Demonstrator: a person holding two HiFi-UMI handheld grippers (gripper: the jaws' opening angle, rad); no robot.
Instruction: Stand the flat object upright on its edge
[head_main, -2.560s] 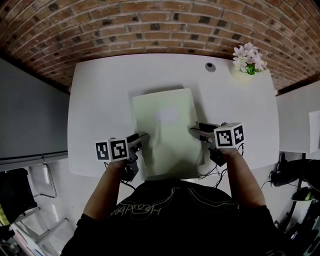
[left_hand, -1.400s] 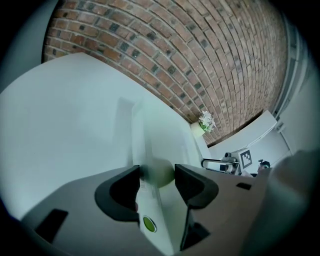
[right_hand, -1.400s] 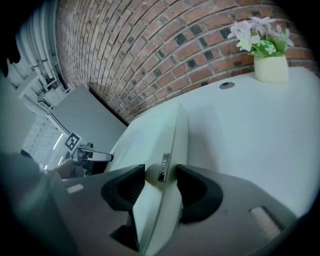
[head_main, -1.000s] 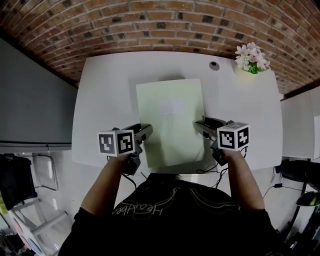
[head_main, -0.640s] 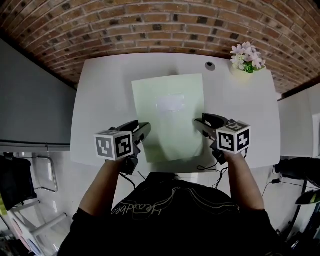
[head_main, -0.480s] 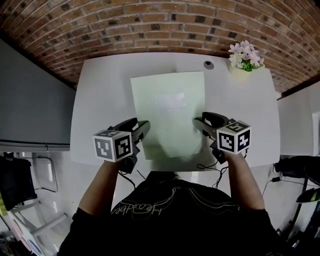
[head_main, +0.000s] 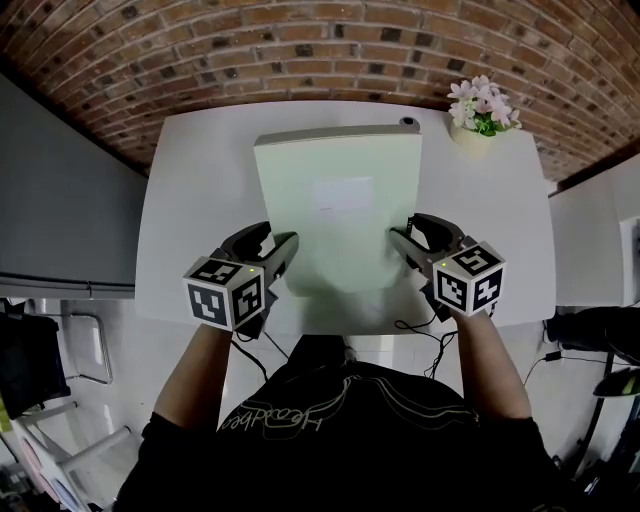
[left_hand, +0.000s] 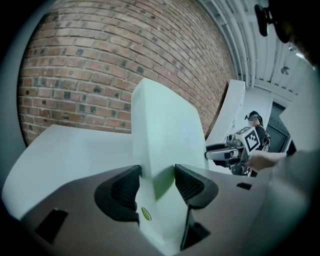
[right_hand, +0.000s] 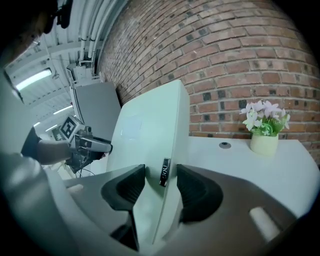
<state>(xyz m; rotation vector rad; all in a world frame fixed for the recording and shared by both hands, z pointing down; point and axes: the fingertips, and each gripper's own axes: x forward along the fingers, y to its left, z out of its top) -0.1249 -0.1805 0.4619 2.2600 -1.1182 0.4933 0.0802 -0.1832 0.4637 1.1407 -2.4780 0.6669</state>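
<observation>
Task thing: we logged a pale green flat object (head_main: 340, 215), a stiff slab-like panel, tipped up off the white table (head_main: 195, 200) with its broad face toward the person.
Where: over the middle of the table, between the two grippers; its far edge was high and showed its thickness.
Lower edge: probably on the table near the person, but we couldn't see the contact.
Left gripper (left_hand: 157, 182): clamped on the panel's left side edge, one ribbed pad against each face, the panel rising straight up out of the jaws.
Right gripper (right_hand: 161, 182): pinching the panel's right side edge the same way, with a small dark label (right_hand: 164, 172) on that edge between the pads.
Face detail: we noted a paler rectangle (head_main: 342, 193) near the middle of the broad face.
Other stuff: a pot of pink-white flowers (head_main: 478, 108) stood at the table's far right corner, well apart from the panel; a small round grommet (head_main: 408, 121) lay just past the panel's far right corner.
Background: a brick wall (head_main: 300, 50) ran behind the table.
</observation>
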